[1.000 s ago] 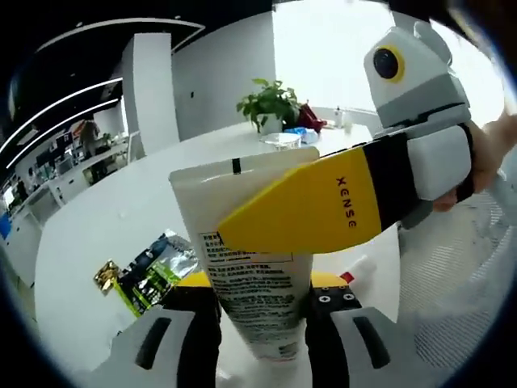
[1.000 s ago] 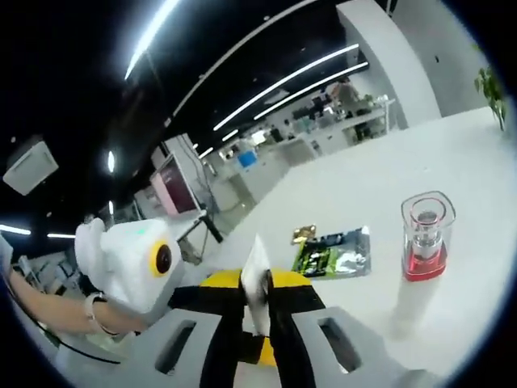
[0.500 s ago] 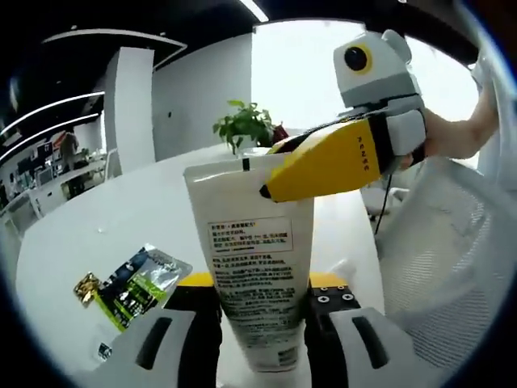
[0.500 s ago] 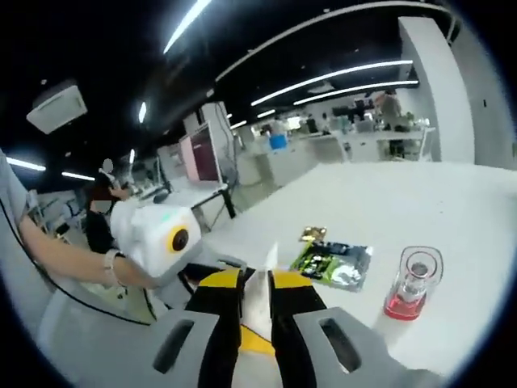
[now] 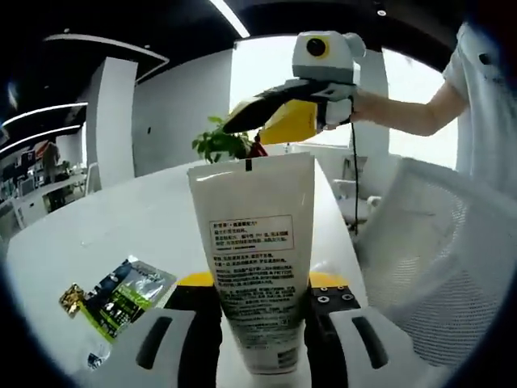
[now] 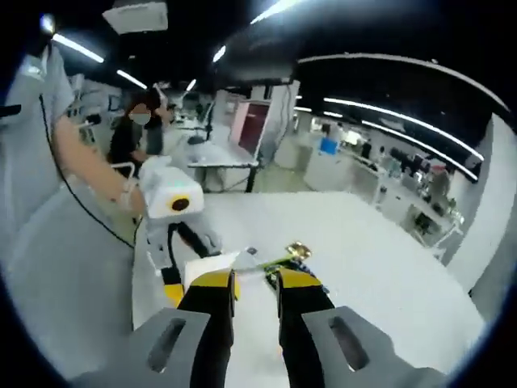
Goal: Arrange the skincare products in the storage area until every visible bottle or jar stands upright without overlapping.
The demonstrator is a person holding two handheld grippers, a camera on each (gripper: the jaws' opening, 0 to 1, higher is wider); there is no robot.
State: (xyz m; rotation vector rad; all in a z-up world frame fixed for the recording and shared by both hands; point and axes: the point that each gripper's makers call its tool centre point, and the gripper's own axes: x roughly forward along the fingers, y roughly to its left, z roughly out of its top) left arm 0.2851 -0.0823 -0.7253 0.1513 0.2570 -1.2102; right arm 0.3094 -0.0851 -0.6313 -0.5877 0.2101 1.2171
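While the left hand-held gripper (image 5: pixel 260 323) clamps a tall cream plastic tube with a printed label panel (image 5: pixel 254 259) between its two jaws, the tube stands raised above the white desk (image 5: pixel 105 234), crimped flat end up. Its cap end sits low between the jaws and cannot be clearly made out. The tube looks soft-walled and slightly flared toward the top, so a hard squeeze could dent it, and, judged from here, a tilted set-down could let it topple rather than stand upright.

The right hand-held gripper (image 5: pixel 242 121), yellow and black, hovers above and beyond the tube, apart from it; in the right gripper view its jaws (image 6: pixel 254 303) stand slightly parted with nothing between them.

A green and silver foil sachet (image 5: pixel 117 295) lies flat on the desk to the left, near enough to overlap a careless placement. A green potted plant (image 5: pixel 218 145) sits farther back.
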